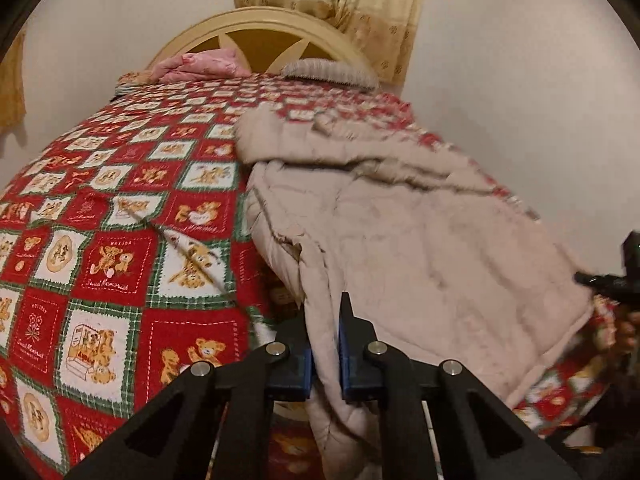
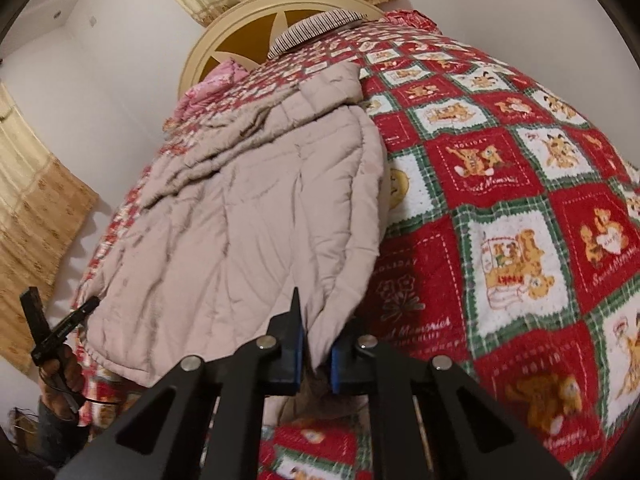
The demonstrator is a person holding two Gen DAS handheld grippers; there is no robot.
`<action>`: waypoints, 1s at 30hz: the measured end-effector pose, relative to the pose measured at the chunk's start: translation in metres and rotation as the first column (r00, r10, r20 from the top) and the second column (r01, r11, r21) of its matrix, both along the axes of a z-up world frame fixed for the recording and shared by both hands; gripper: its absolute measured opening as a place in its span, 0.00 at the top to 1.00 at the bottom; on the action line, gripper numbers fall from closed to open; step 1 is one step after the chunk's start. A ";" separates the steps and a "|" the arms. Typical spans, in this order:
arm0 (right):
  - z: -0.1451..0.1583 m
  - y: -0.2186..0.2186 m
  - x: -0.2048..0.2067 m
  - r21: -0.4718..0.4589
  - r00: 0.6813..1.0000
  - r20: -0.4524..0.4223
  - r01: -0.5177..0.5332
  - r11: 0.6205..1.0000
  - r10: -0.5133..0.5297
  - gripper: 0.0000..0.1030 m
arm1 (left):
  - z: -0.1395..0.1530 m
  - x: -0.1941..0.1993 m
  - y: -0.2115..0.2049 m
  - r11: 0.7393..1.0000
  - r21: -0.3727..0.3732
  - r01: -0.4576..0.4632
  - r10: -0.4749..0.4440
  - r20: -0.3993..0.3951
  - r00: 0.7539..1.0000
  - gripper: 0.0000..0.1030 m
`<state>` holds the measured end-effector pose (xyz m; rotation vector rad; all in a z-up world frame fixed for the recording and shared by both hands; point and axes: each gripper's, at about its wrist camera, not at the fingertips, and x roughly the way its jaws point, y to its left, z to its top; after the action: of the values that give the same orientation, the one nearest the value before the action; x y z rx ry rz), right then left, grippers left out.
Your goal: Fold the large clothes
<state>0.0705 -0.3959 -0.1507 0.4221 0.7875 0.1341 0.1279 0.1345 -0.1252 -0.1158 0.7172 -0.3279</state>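
Observation:
A beige quilted coat (image 1: 420,232) lies spread along one side of a bed covered by a red, green and white teddy-bear blanket (image 1: 120,240). My left gripper (image 1: 325,344) is shut on the coat's near hem, with the fabric pinched between its blue pads and hanging below them. My right gripper (image 2: 316,344) is likewise shut on the coat (image 2: 240,208), at the hem's other near corner. Each gripper shows in the other's view: the right gripper (image 1: 584,279) at the coat's far edge, the left gripper (image 2: 90,305) held by a hand (image 2: 64,376).
A cream arched headboard (image 1: 260,36) stands at the far end, with a pink bundle (image 1: 200,66) and a striped pillow (image 1: 332,72) in front of it. Yellow curtains (image 1: 360,0) hang behind. White walls run close along the bed. The blanket (image 2: 500,200) beside the coat is bare.

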 end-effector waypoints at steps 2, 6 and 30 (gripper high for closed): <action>0.010 -0.002 -0.010 0.023 1.000 0.011 -0.009 1.000 0.009 0.88 | 0.017 -0.012 0.001 0.999 -0.033 0.028 -0.027 0.023 0.999 0.91; 0.038 -0.003 -0.036 0.048 0.998 0.054 -0.036 0.998 0.033 0.89 | 0.053 -0.038 0.002 0.992 -0.086 0.092 -0.084 0.090 0.992 0.91; 0.150 -0.038 0.106 0.294 0.969 0.223 0.040 0.955 -0.109 0.89 | 0.132 0.138 0.059 0.943 -0.318 0.098 -0.100 0.011 0.995 0.85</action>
<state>0.1770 -0.4343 -0.0009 0.6981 0.5153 0.2256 0.2664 0.1931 0.0070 -0.3882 0.6724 -0.5394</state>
